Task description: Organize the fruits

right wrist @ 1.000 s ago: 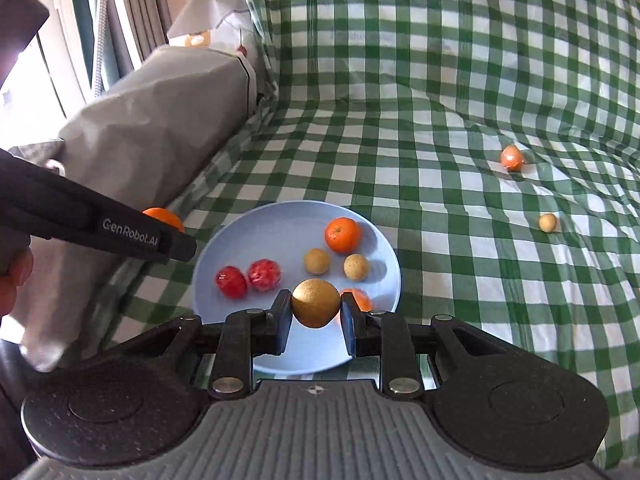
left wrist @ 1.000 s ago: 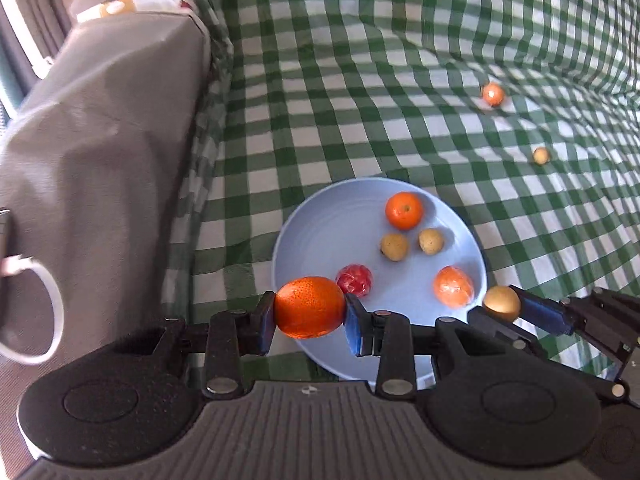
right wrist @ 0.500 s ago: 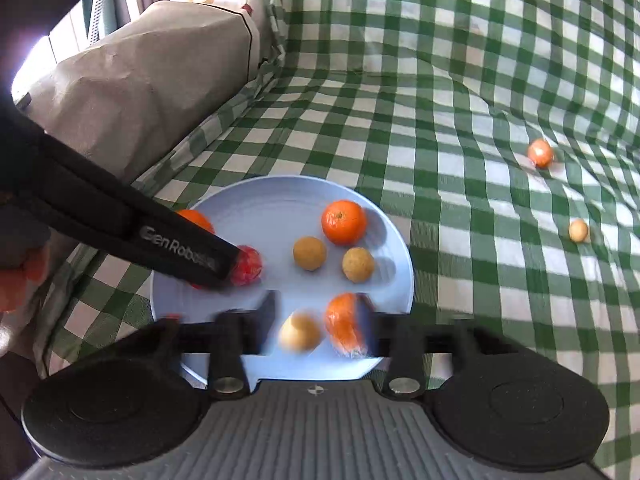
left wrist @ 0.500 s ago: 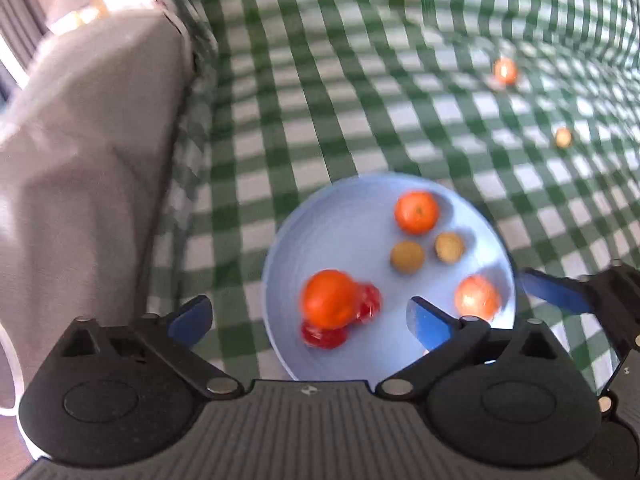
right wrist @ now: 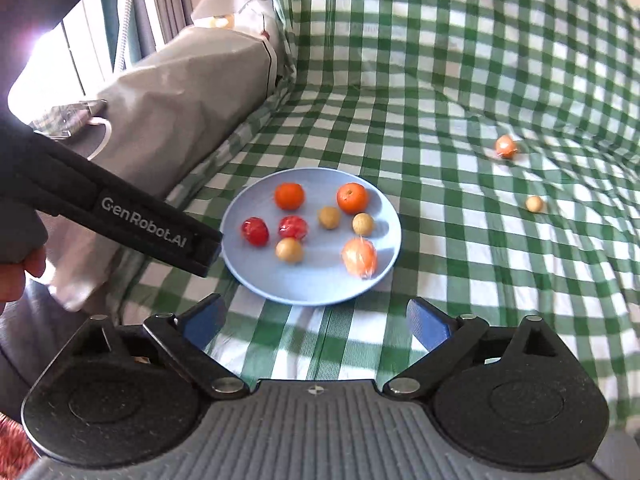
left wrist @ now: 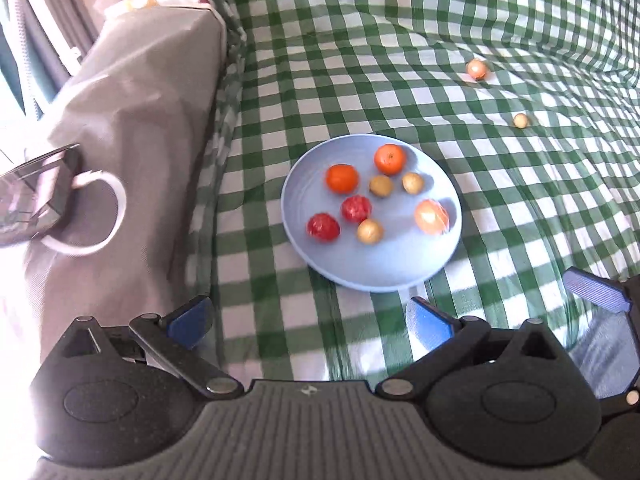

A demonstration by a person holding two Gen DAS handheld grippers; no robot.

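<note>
Fruits sit in a bunch on the blue plate point(right wrist: 256, 280), which lies on the green checked cloth point(right wrist: 460, 280) so they stay together and do not roll off. On the plate are two oranges, one at twelve o'clock point(right wrist: 289, 196) and one at one o'clock point(right wrist: 352, 198), two red fruits point(right wrist: 255, 231) at nine o'clock, three small tan balls point(right wrist: 289, 250) near the middle, and a shiny wrapped orange one point(right wrist: 359, 258) at four o'clock. Two fruits are not on it yet: a wrapped orange one point(right wrist: 505, 147) and a tan ball point(right wrist: 534, 203), both well apart at two o'clock from the plate. The left claw point(left wrist: 308, 320) is wide and holds nothing, just below the plate. The right claw point(right wrist: 316, 320) is wide and holds nothing too. I think both are free so they can go get the last two. A gray bag point(right wrist: 180, 100) lies at ten o'clock.
</note>
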